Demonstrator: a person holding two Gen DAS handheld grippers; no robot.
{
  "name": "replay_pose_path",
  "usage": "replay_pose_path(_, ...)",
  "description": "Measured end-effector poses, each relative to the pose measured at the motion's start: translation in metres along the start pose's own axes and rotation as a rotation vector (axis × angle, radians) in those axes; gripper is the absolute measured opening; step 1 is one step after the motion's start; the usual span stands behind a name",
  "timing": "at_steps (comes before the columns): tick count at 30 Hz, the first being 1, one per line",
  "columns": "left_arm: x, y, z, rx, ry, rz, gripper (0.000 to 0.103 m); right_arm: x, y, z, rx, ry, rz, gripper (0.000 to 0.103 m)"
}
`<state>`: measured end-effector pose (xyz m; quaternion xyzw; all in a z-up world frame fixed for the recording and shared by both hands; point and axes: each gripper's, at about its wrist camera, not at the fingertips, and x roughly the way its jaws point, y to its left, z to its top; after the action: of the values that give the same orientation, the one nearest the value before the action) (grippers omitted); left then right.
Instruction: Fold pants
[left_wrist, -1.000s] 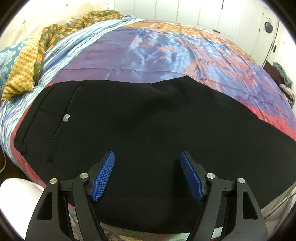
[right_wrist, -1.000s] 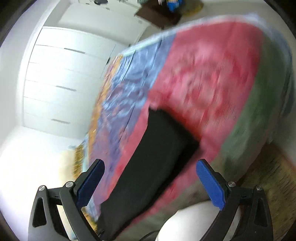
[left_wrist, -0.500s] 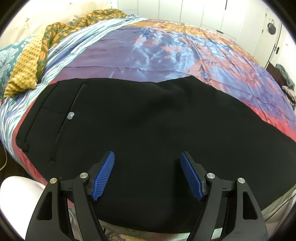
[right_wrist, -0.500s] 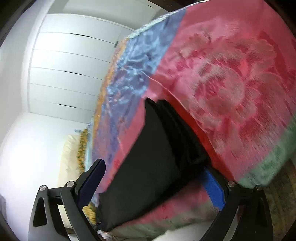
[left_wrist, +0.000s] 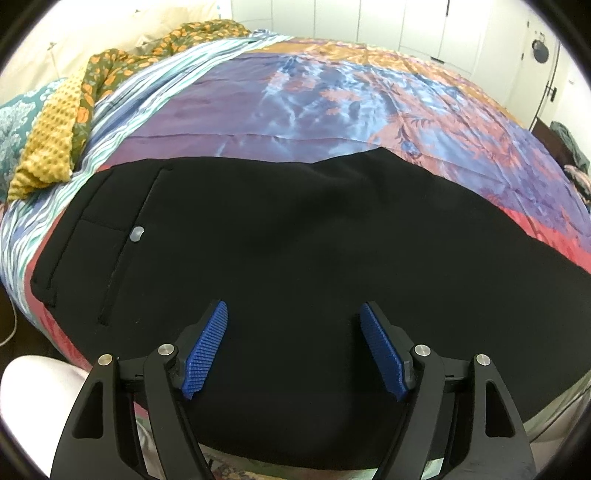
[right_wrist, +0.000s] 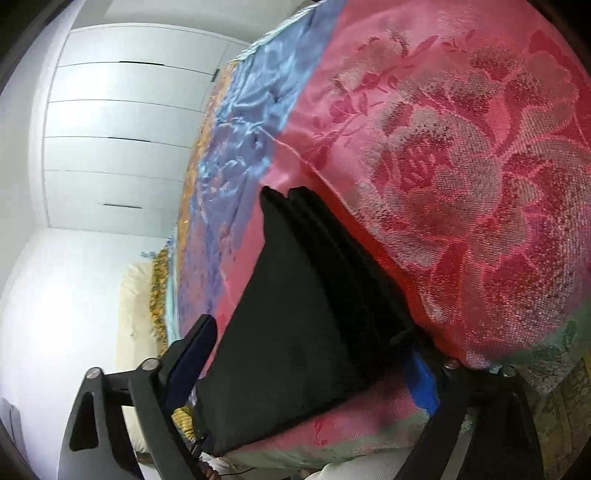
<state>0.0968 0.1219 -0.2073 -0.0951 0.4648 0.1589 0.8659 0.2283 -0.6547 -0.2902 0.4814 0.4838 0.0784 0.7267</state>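
Where pants (left_wrist: 314, 258) spread, hems (right_wrist: 332, 236) stacked

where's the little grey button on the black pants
In the left wrist view the small grey button sits on the left part of the black pants, on the pocket seam, left of and beyond the open left gripper.

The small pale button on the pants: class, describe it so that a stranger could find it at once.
Start at the colourful bedspread and find the black pants spread across it. Near their waist end, toward the yellow knit cloth, sits the button: a small grey disc beside a pocket seam, the only pale spot on the black.
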Motion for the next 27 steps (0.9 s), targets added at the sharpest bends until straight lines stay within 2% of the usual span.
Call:
replay_pose_path(1,0.0,0.001,0.001,-0.001,0.001,-0.004,0.077,0.0,-0.001,0.0,0.006,-0.004,-0.025,0.074)
replay_pose_path(2,0.001,0.002,0.001,-0.003,0.001,-0.007,0.077,0.002,-0.001,0.001,0.012,-0.008,-0.043,0.06)
replay_pose_path(3,0.002,0.002,0.001,-0.004,0.002,-0.009,0.077,0.002,-0.005,0.001,0.032,-0.017,-0.072,0.053)
replay_pose_path(4,0.002,0.003,0.002,-0.005,0.002,-0.011,0.077,0.001,-0.009,0.001,0.046,-0.022,-0.079,0.039)
replay_pose_path(5,0.002,0.003,0.002,-0.005,0.002,-0.012,0.077,0.001,-0.015,0.001,0.079,-0.031,-0.066,0.032)
replay_pose_path(8,0.003,0.003,0.002,-0.004,0.003,-0.011,0.078,0.0,-0.022,0.001,0.108,-0.04,-0.039,0.029)
replay_pose_path(14,0.005,-0.001,0.002,0.023,0.002,0.005,0.081,0.002,-0.009,0.002,0.046,-0.04,-0.118,0.025)
replay_pose_path(20,0.006,-0.003,0.001,0.028,0.002,0.004,0.081,-0.001,-0.004,-0.004,0.022,-0.06,-0.12,0.024)
replay_pose_path(22,0.005,-0.003,0.0,0.028,0.002,0.003,0.081,-0.003,-0.002,-0.005,0.018,-0.068,-0.11,0.024)
replay_pose_path(27,0.005,-0.003,0.0,0.029,0.003,0.003,0.082,-0.006,0.016,-0.013,0.013,-0.089,0.01,0.021)
